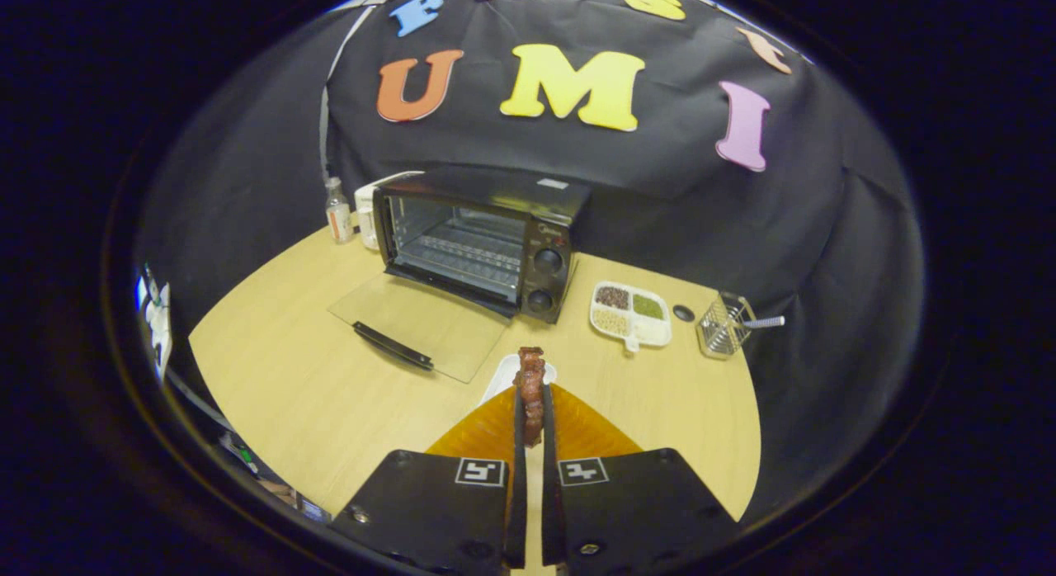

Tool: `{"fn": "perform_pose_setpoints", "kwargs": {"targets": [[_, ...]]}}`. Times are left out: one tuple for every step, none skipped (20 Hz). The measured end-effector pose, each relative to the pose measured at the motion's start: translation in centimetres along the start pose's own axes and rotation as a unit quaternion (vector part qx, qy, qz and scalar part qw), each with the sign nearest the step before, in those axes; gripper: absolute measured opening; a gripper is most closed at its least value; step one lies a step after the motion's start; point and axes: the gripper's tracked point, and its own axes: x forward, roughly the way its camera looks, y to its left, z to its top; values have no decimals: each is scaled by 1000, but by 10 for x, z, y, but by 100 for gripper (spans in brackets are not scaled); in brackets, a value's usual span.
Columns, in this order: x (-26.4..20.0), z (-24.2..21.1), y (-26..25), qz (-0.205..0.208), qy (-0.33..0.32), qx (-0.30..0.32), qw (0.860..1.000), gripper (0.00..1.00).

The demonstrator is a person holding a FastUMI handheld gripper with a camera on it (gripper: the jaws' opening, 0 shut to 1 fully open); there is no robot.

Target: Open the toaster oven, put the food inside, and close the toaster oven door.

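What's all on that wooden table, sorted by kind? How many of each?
Appliances: 2, black toaster oven with its door open, white appliance behind it.
Food: 2, meat piece held between the gripper fingers, divided tray of beans.
Containers: 2, bottle, wire basket.
Plates: 1, white plate.
Small black disc: 1.
Total: 8

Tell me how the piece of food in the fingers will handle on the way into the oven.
The food stands upright past the fingers, so it is probably fairly stiff. It looks glazed, so it may slip. The narrow grip might let it pivot.
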Motion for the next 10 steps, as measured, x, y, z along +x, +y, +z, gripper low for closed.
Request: {"fn": "perform_pose_setpoints", "kwargs": {"targets": [[-3, 8, 10, 2, -9, -4, 1000, 11], [-5, 14, 18, 2, -17, -7, 1000, 11], [-5, 20, 27, 1, -26, -11, 1000, 10], [-4, 26, 36, 0, -34, -15, 999, 10], [-2, 32, 44, -3, -42, -18, 999, 10], [2, 38, 54, -4, -51, -16, 999, 10], [8, 44, 65, -3, -59, -11, 998, 10], [15, 49, 76, -2, -66, -6, 998, 10], [22, 54, 87, -1, -74, 1, 997, 10], [29, 60, 97, -1, -83, 3, 997, 10]]}}
